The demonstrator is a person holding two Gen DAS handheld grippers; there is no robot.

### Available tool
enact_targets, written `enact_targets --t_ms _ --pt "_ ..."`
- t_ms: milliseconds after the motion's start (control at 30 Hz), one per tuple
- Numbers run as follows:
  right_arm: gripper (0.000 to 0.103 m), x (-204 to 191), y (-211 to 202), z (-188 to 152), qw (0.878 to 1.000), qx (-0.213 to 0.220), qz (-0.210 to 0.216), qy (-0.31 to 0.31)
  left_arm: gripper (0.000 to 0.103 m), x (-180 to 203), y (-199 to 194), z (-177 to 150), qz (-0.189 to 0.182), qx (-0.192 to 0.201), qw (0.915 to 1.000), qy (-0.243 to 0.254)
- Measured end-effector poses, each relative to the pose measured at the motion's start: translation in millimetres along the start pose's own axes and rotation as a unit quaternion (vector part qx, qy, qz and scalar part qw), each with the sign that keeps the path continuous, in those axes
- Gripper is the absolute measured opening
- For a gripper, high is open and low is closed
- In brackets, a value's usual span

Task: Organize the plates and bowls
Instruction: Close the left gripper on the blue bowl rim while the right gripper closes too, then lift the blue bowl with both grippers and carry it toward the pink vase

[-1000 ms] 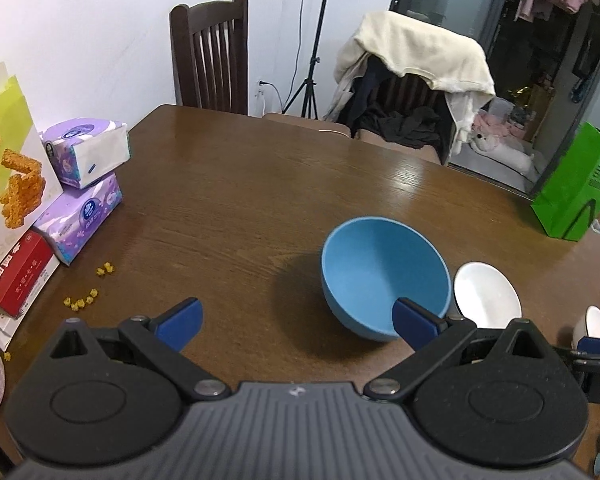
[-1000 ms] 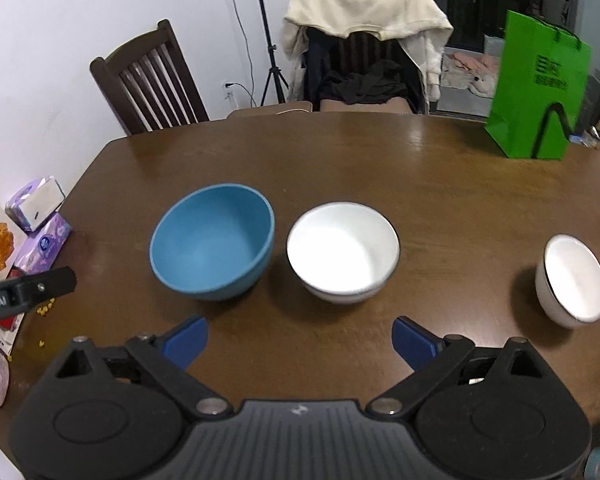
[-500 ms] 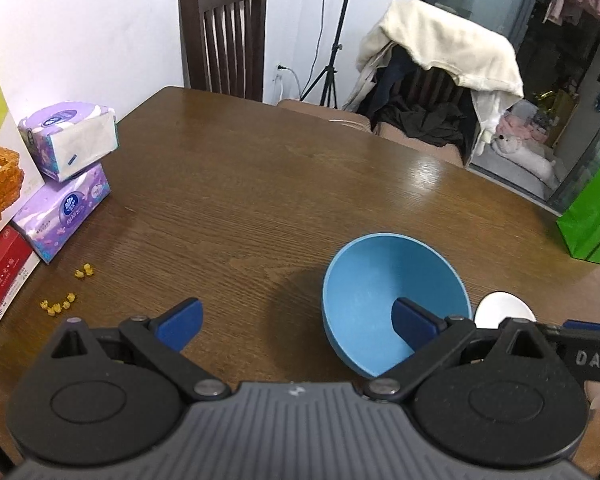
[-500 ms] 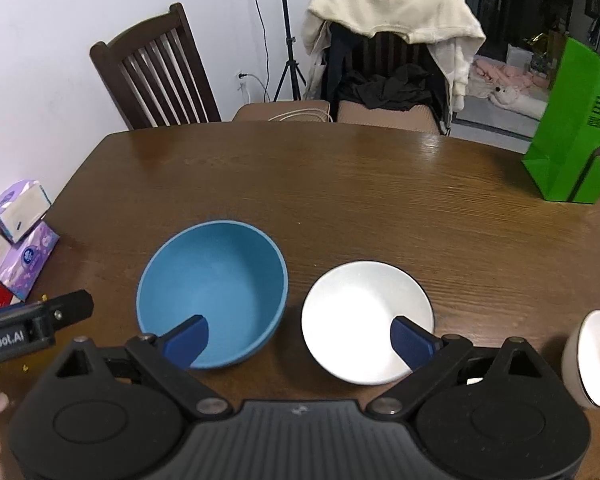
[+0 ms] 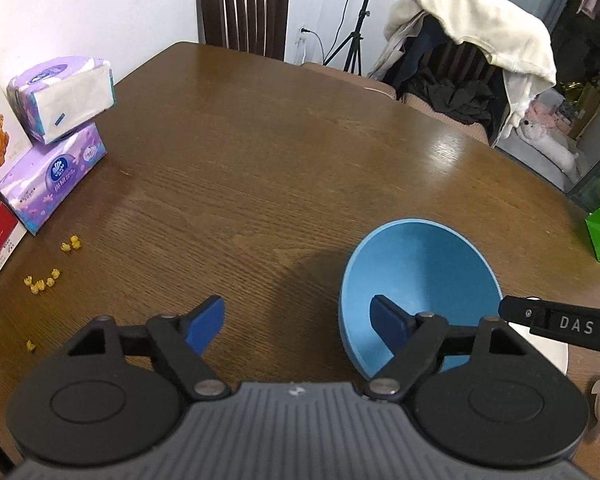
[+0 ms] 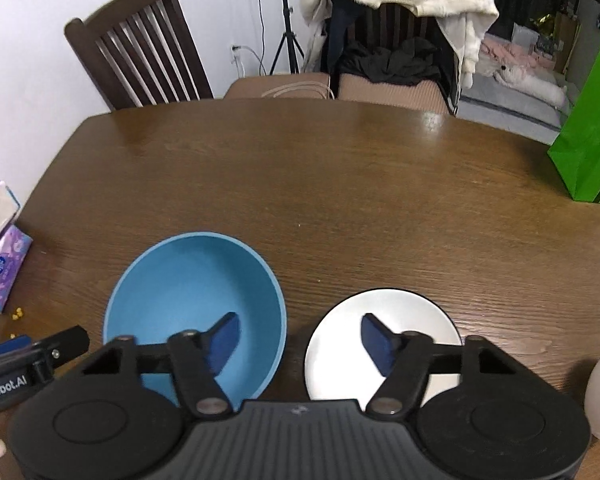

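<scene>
Two bowls stand side by side on the tabletop [image 6: 340, 184]: a blue bowl [image 6: 196, 280] and a white bowl [image 6: 384, 316]. Our left hand-held gripper [image 5: 298, 320] is closing across the blue rim, our right hand-held gripper [image 6: 298, 340] across the white rim; neither presses yet. We judge both stiff, the white one slippery and breakable; we grip the wall.

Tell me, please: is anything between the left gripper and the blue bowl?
Nothing visible. The left gripper, jaws closing, already straddles the near-left rim of the blue bowl: one finger is over the inside, the other outside over the table.
</scene>
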State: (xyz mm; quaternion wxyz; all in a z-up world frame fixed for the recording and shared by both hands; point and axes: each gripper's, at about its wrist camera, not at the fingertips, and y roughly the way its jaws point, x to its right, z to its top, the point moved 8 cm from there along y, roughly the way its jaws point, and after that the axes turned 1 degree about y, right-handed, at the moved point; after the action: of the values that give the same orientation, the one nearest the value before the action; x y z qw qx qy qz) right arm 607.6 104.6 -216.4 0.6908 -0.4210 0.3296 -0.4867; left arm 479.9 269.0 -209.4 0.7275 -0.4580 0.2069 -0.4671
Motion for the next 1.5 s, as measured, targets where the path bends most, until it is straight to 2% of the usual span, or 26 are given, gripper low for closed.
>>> enact_targets --t_ms 233,400,567,700,767,800,900,1033,1500 --pt "0.044 -3 16 7 1.000 -0.011 -0.012 -0.012 0.066 2 18 3 0.004 -0.024 0.9997 -0.006" --pt "0.041 1 22 9 1.000 -0.020 -0.017 -0.012 0.057 4 26 5 0.007 -0.037 0.9993 -0.004" --pt "0.030 -1 28 10 0.999 -0.028 -0.010 -0.015 0.047 8 32 3 0.004 -0.050 0.9987 0.001" --pt "0.020 -6 30 8 0.999 -0.033 0.001 -0.018 0.032 14 33 2 -0.005 -0.055 0.9985 0.004" --pt "0.016 -8 30 7 0.999 -0.035 0.005 -0.021 0.023 17 33 1 -0.010 -0.056 0.9984 0.004" --pt "0.013 -9 30 7 0.999 -0.036 0.007 -0.022 0.015 18 34 1 -0.017 -0.058 0.9982 0.004" --pt "0.008 -12 30 6 0.999 -0.041 0.009 -0.026 0.007 22 34 2 -0.024 -0.058 0.9980 0.005" --pt "0.004 -13 31 5 0.999 -0.047 0.012 -0.023 0.005 25 35 2 -0.028 -0.058 0.9979 0.007" --pt "0.004 -15 30 3 0.999 -0.045 0.003 -0.020 0.005 27 32 2 -0.020 -0.054 0.9983 0.012"
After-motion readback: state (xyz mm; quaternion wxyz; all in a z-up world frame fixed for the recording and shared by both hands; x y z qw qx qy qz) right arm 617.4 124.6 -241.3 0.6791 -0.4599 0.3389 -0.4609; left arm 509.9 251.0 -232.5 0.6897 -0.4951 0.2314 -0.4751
